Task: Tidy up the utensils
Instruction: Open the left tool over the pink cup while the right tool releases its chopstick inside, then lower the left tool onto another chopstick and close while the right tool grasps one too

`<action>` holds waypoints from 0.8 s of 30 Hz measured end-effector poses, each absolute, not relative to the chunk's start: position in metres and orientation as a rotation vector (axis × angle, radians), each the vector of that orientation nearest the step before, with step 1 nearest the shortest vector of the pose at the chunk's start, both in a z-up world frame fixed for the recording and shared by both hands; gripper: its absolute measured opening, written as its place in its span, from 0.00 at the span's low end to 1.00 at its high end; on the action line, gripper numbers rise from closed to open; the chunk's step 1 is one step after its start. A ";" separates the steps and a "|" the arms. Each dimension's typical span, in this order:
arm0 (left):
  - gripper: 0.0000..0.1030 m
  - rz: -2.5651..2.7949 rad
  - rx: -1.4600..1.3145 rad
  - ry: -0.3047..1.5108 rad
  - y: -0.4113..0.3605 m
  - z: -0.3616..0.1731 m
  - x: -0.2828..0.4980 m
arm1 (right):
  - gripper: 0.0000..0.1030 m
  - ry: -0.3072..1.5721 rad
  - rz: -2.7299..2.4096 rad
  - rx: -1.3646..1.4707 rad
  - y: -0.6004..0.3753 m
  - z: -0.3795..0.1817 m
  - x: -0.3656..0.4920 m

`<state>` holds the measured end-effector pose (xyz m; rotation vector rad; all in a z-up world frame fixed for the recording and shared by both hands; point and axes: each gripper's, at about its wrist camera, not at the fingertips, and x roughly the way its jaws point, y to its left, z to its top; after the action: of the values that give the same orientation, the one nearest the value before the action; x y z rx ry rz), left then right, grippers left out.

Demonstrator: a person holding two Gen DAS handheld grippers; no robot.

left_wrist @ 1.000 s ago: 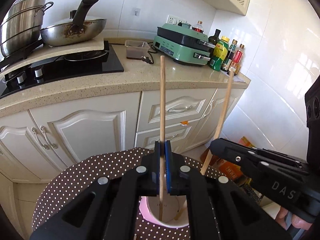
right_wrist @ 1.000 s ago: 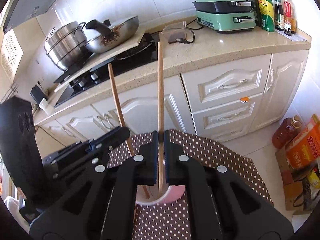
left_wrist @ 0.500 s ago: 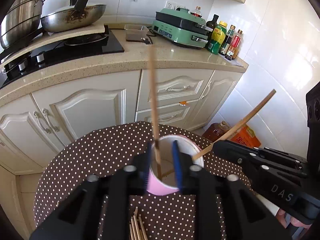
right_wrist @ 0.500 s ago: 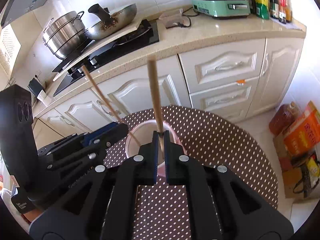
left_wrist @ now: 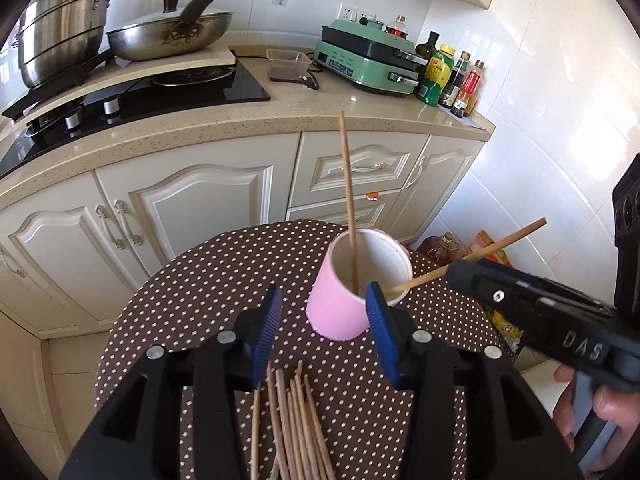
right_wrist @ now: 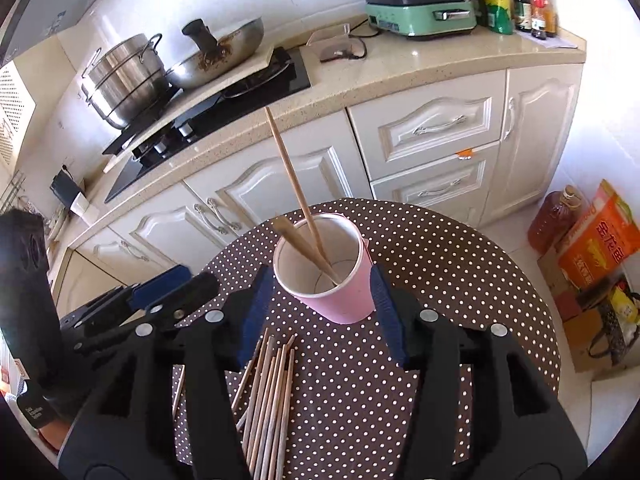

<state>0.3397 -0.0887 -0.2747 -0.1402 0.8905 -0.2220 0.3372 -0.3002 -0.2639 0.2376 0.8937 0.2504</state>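
A pink paper cup (left_wrist: 347, 305) (right_wrist: 340, 280) stands on the round brown polka-dot table (left_wrist: 192, 300) (right_wrist: 440, 264). Two wooden chopsticks (left_wrist: 348, 200) (right_wrist: 292, 184) lean inside it, one upright, one tilted. A bundle of several more chopsticks (left_wrist: 292, 428) (right_wrist: 268, 392) lies flat on the table in front of the cup. My left gripper (left_wrist: 324, 312) is open and empty just short of the cup. My right gripper (right_wrist: 316, 296) is open and empty, its jaws on either side of the cup; it also shows in the left wrist view (left_wrist: 520, 300).
Behind the table runs a kitchen counter (left_wrist: 280, 120) with a hob, a wok (left_wrist: 172, 36), a steel pot (left_wrist: 60, 52), a green grill (left_wrist: 372, 60) and bottles (left_wrist: 444, 76). Cream cabinets (right_wrist: 420, 136) stand below. Boxes and an oil bottle (right_wrist: 556, 220) sit on the floor at right.
Both grippers have opened and let go of their chopsticks, which now rest in the cup. Both grippers have pulled back and up, bringing the chopstick bundle into view.
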 end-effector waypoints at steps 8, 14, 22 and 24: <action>0.46 -0.148 -0.135 0.953 -0.026 -0.289 0.298 | 0.49 0.893 0.208 0.243 -0.300 -0.264 0.305; 0.46 -0.076 -0.130 1.075 0.015 -0.325 0.279 | 0.49 0.970 0.200 0.256 -0.290 -0.287 0.284; 0.46 -0.024 -0.086 1.243 0.046 -0.384 0.273 | 0.49 1.132 0.226 0.243 -0.258 -0.338 0.268; 0.46 -0.015 -0.077 1.265 0.050 -0.393 0.276 | 0.49 1.174 0.237 0.236 -0.252 -0.351 0.267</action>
<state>0.2759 0.0504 -0.3932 -0.0774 1.2647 -0.0153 0.2668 -0.2517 -0.3507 0.2365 1.1737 0.2367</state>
